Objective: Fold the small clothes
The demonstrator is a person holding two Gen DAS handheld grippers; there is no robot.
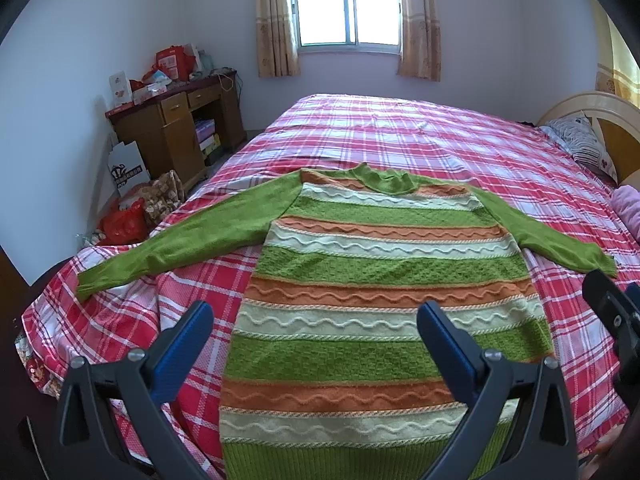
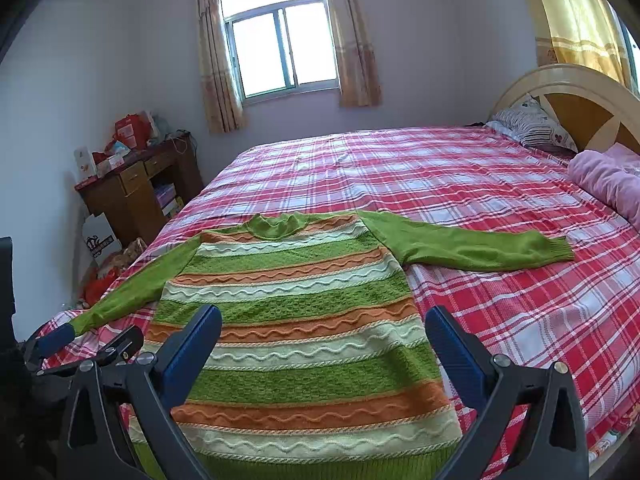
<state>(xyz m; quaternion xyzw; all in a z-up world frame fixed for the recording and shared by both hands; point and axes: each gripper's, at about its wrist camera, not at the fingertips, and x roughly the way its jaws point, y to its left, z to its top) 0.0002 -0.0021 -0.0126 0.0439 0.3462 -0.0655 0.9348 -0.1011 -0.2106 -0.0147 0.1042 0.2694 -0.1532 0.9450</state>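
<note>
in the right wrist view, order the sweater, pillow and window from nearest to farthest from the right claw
1. Sweater: flat on the bed, just ahead of the right claw.
2. Pillow: far right, by the headboard.
3. Window: in the back wall, beyond the bed.

Print on the white box (image 1: 127, 168) and red boxes (image 1: 172, 62) is illegible.

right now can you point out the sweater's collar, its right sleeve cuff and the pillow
collar (image 1: 386, 179): left wrist view, on the middle of the green neck band.
right sleeve cuff (image 2: 562, 249): right wrist view, on the ribbed end of the sleeve lying toward the headboard.
pillow (image 2: 534, 126): right wrist view, on the patterned top face.
</note>
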